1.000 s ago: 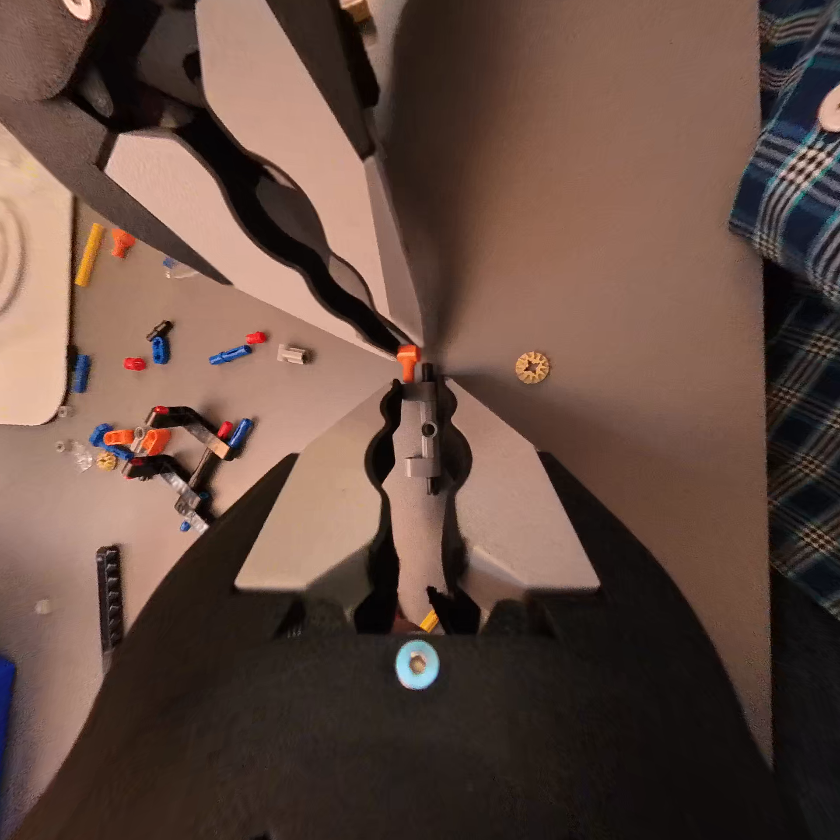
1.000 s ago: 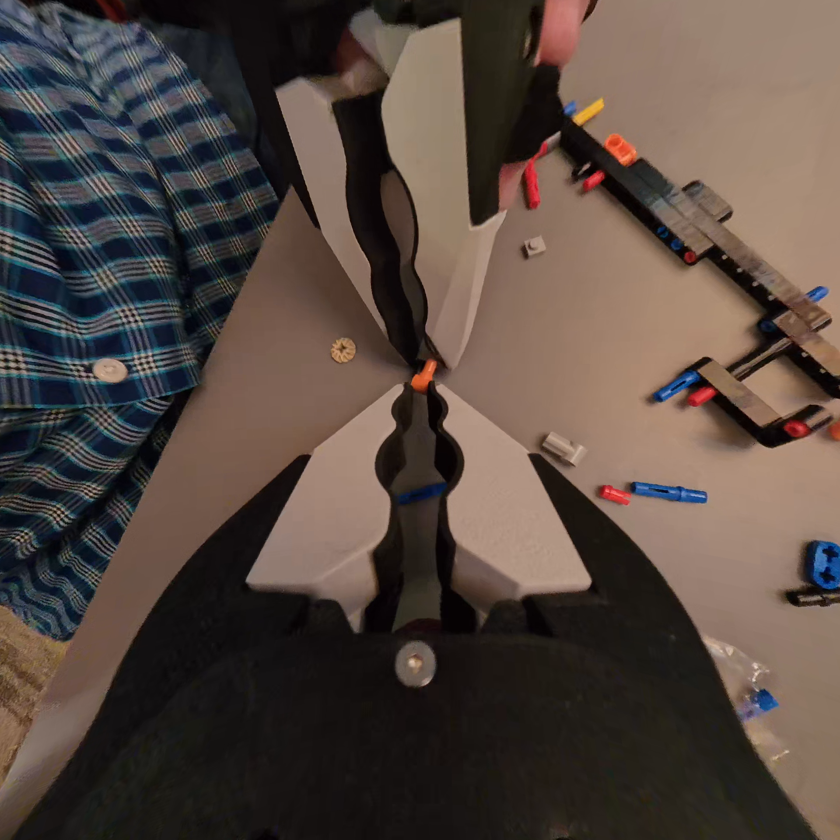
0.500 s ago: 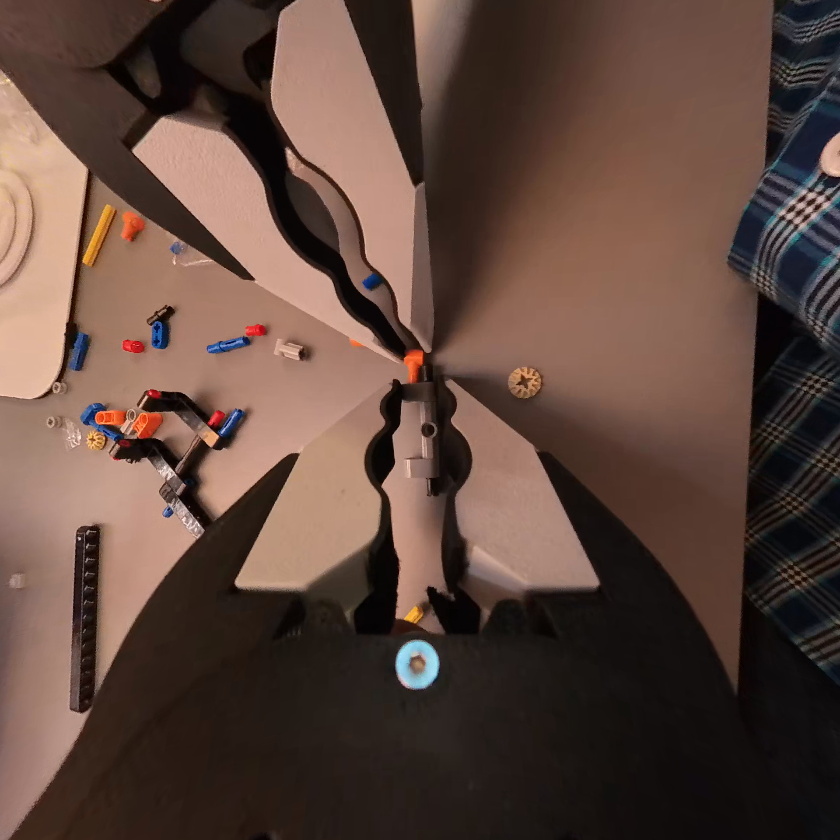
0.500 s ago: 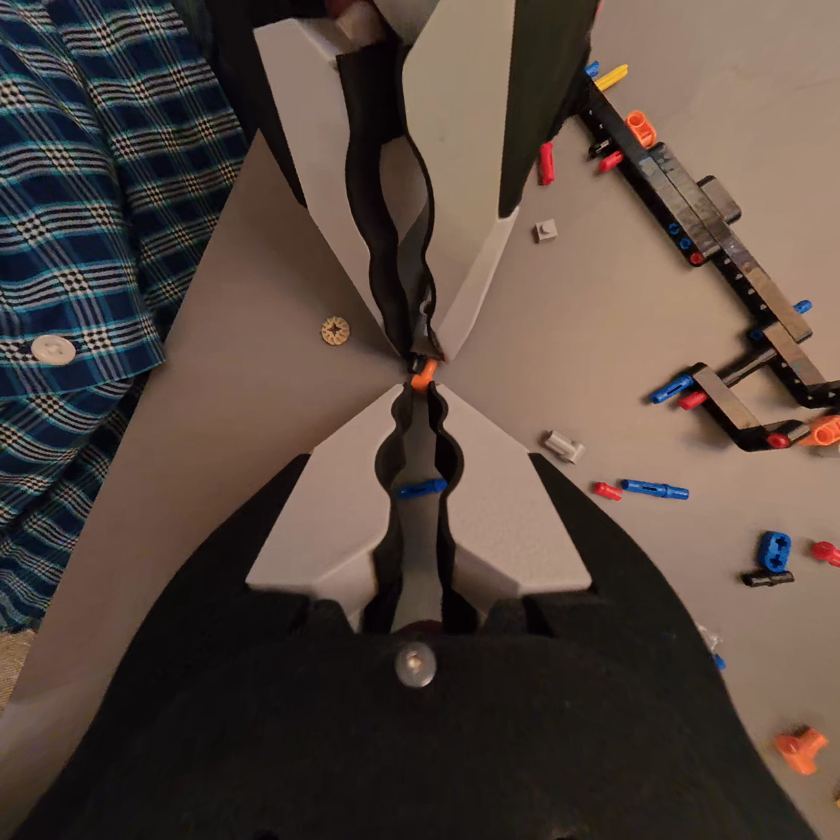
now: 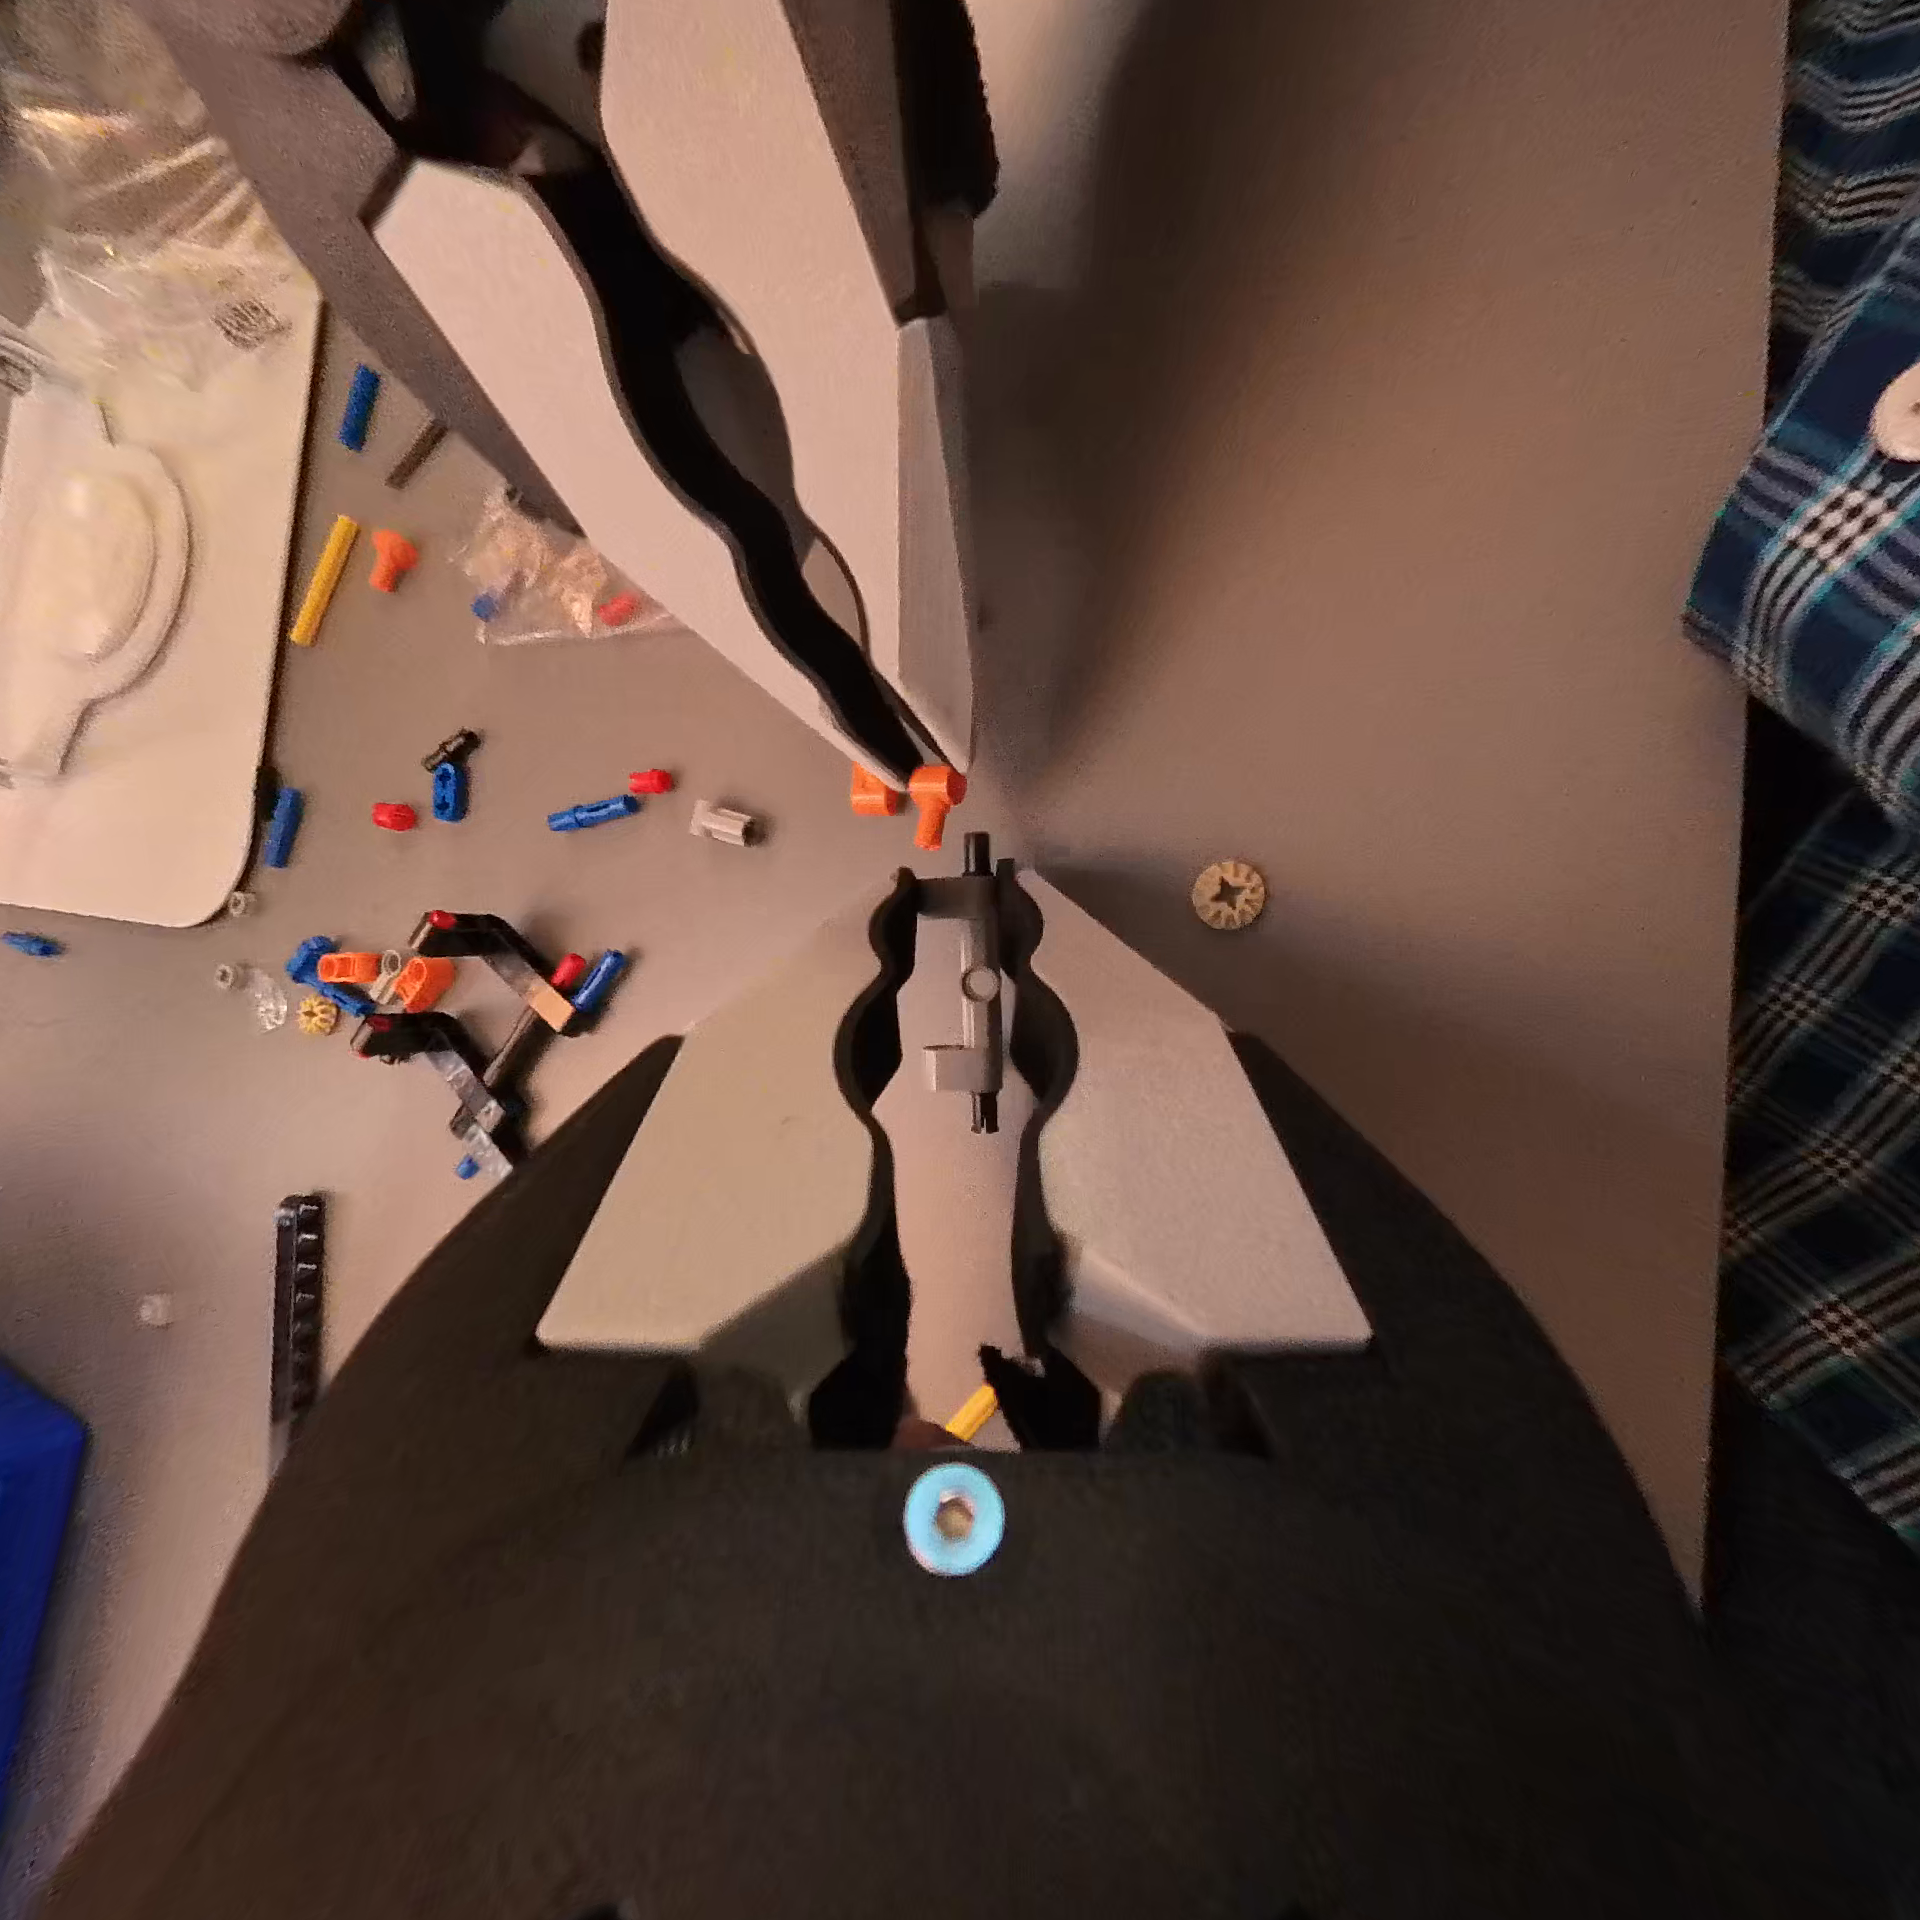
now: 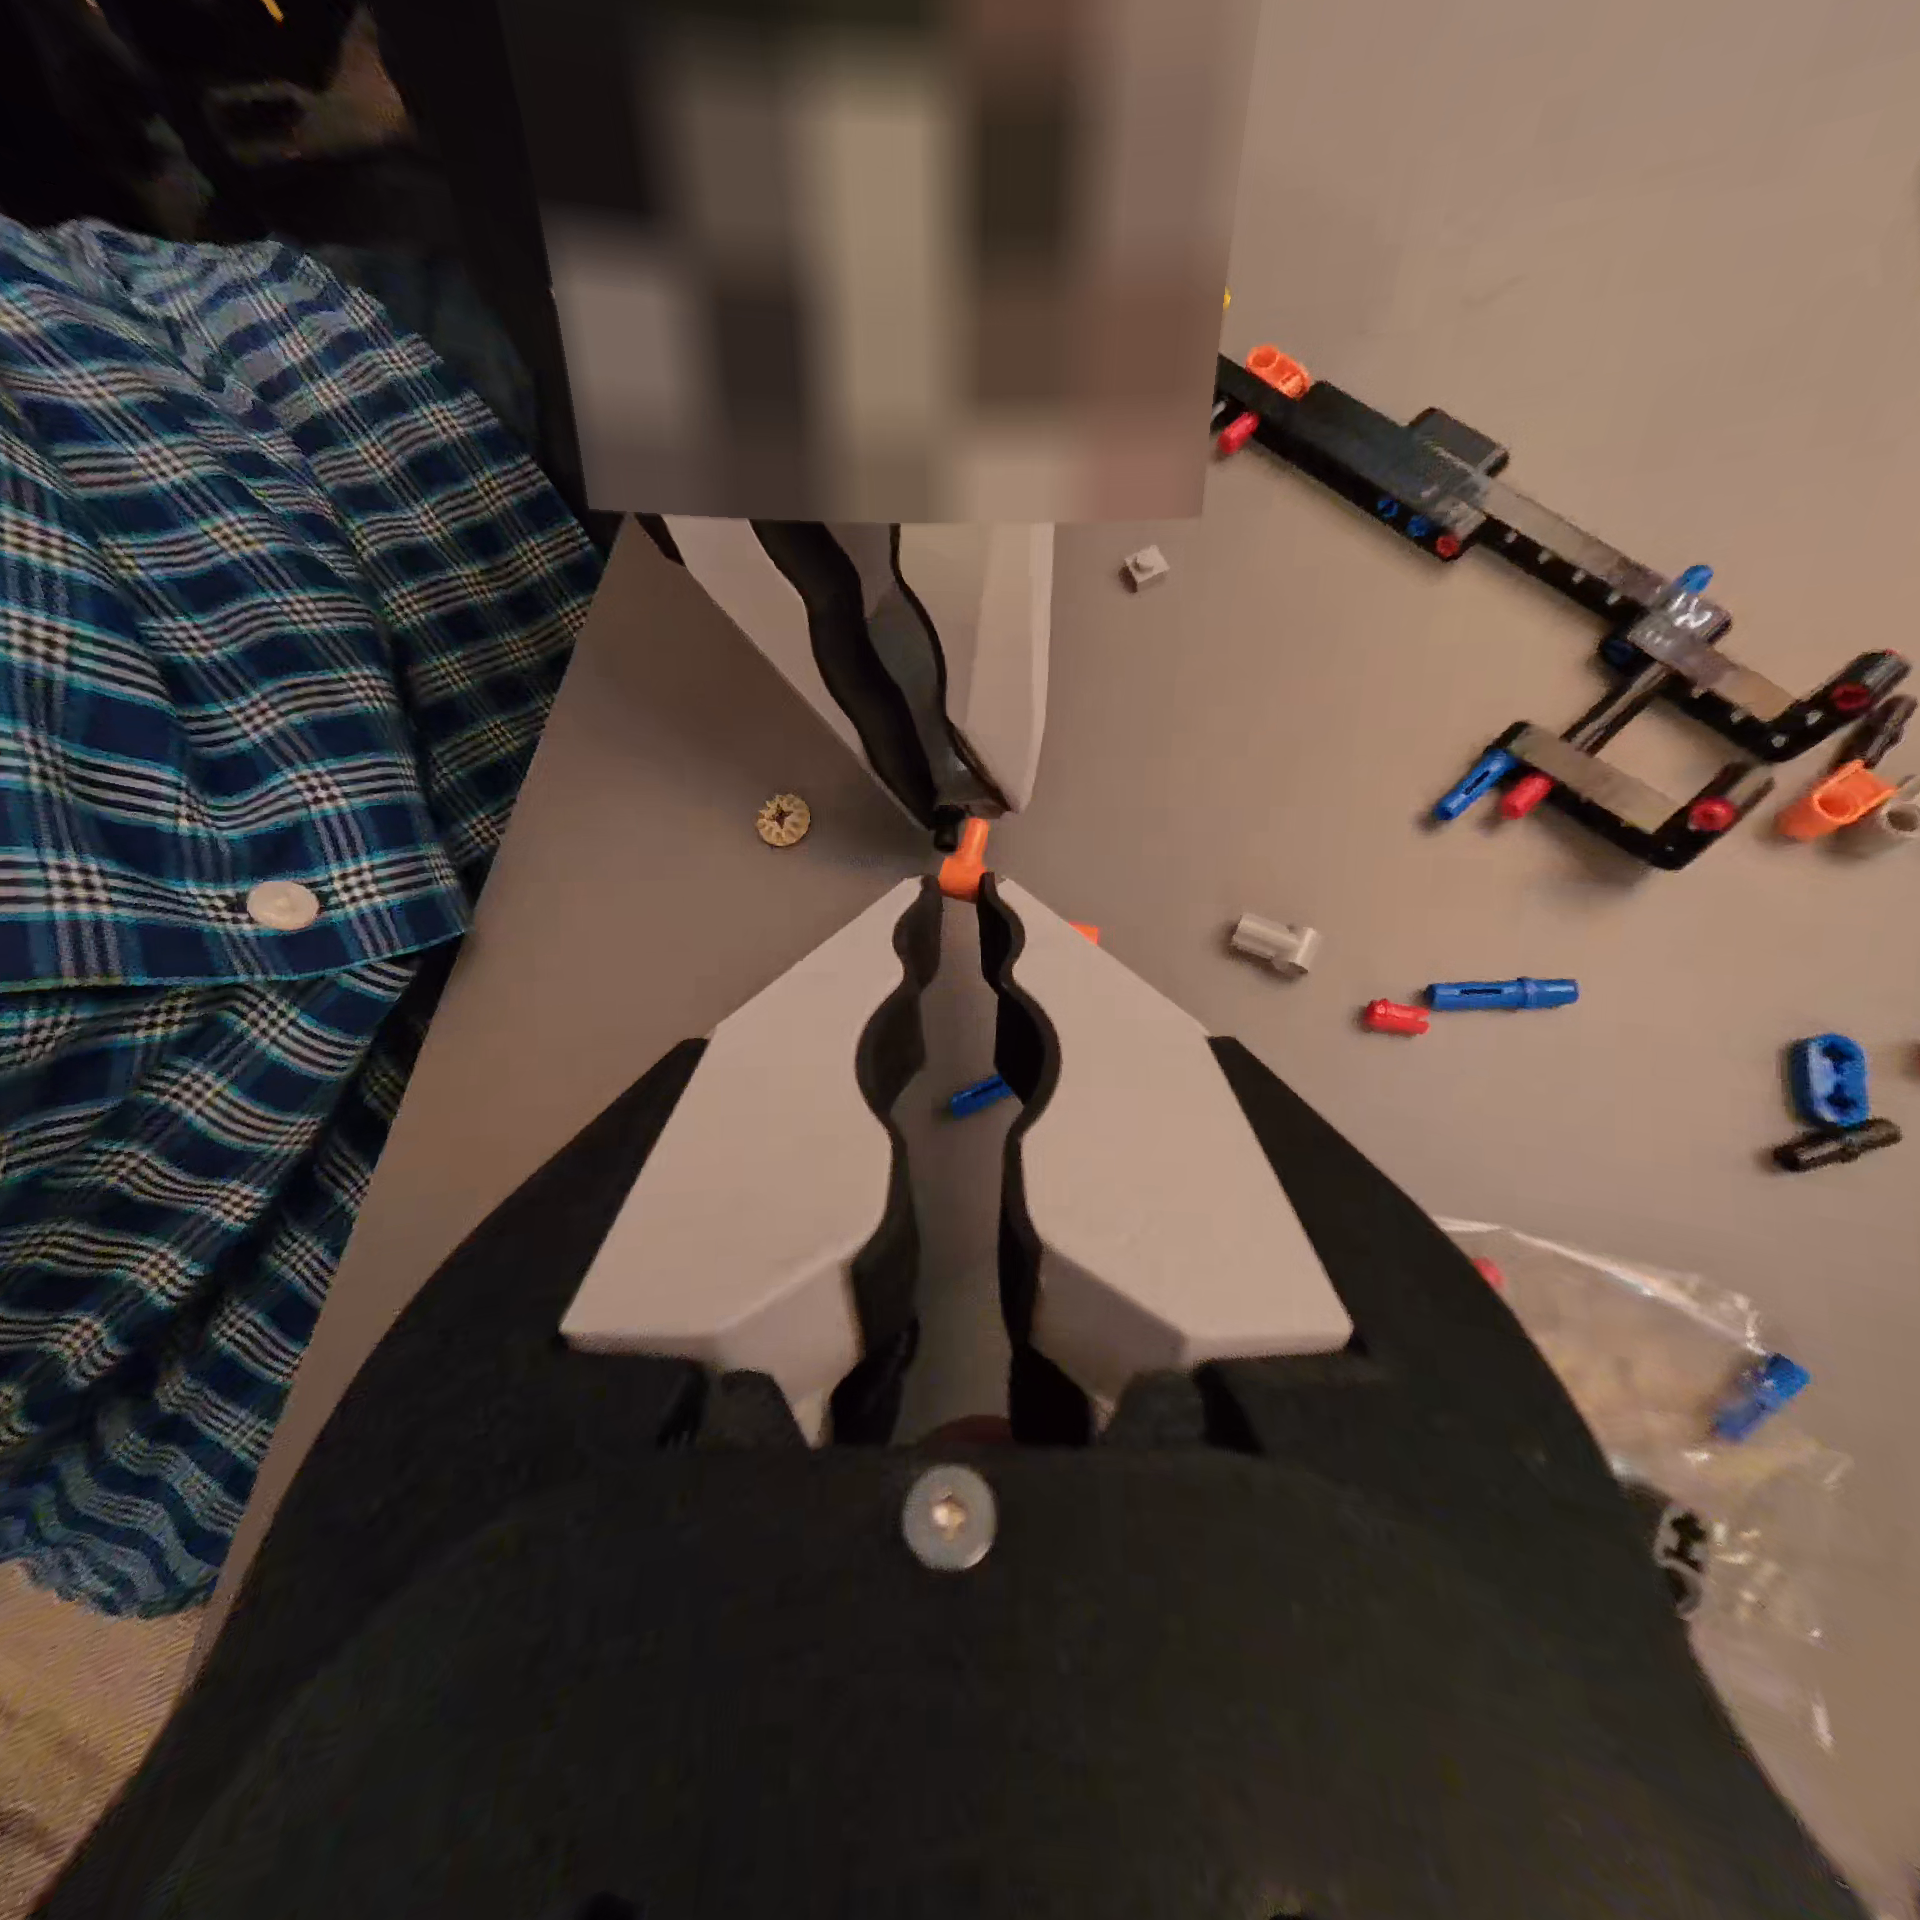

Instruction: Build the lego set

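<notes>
Tools both clamped: my right tool (image 6: 958,883) pinches orange connector (image 5: 932,800), just off black axle (image 5: 975,854) tip in my left tool's (image 5: 961,894) grey piece (image 5: 971,997)

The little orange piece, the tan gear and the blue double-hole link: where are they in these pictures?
orange piece (image 5: 932,800): left wrist view, on its round head.
tan gear (image 5: 1229,894): left wrist view, on its toothed ring beside the centre hole.
blue link (image 6: 1828,1077): right wrist view, between its two holes.

two tools (image 5: 961,873) (image 6: 958,883), one tan gear (image 5: 1229,894), one yellow axle (image 5: 324,580), one grey connector (image 5: 727,823), one black beam (image 5: 299,1304).
</notes>
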Tool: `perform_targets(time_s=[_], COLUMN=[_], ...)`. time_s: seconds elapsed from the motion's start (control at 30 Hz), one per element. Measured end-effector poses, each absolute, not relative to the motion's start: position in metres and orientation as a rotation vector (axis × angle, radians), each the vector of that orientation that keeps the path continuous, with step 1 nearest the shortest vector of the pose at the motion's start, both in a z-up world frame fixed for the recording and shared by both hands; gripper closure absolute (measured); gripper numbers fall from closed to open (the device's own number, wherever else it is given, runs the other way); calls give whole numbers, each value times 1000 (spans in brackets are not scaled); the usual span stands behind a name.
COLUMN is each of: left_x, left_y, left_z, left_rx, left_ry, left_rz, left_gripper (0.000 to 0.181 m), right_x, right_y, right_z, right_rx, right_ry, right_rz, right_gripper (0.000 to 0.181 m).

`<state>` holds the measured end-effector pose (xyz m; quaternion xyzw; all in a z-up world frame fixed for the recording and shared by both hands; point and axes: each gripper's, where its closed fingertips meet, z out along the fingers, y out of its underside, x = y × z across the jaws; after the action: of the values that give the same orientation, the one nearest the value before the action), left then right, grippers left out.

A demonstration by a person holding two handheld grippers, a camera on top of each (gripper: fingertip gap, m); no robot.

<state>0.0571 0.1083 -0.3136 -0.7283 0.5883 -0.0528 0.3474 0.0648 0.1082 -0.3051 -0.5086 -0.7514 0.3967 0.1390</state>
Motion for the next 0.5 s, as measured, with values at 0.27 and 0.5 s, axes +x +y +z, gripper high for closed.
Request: perform_targets(time_s=[0.27,0.5], left_x=[60,65], left_y=[107,104], left_z=[-316,-325], left_rx=[-1815,-1791], left_ry=[1598,1693], left_rz=[-45,-18], left_gripper=[169,169], right_x=[64,59], right_y=[106,104], right_z=[-318,-322], right_rx=[-1543,-1500], right_ry=[-2220,-2262], right_rz=[1130,1086], right_gripper=[176,173])
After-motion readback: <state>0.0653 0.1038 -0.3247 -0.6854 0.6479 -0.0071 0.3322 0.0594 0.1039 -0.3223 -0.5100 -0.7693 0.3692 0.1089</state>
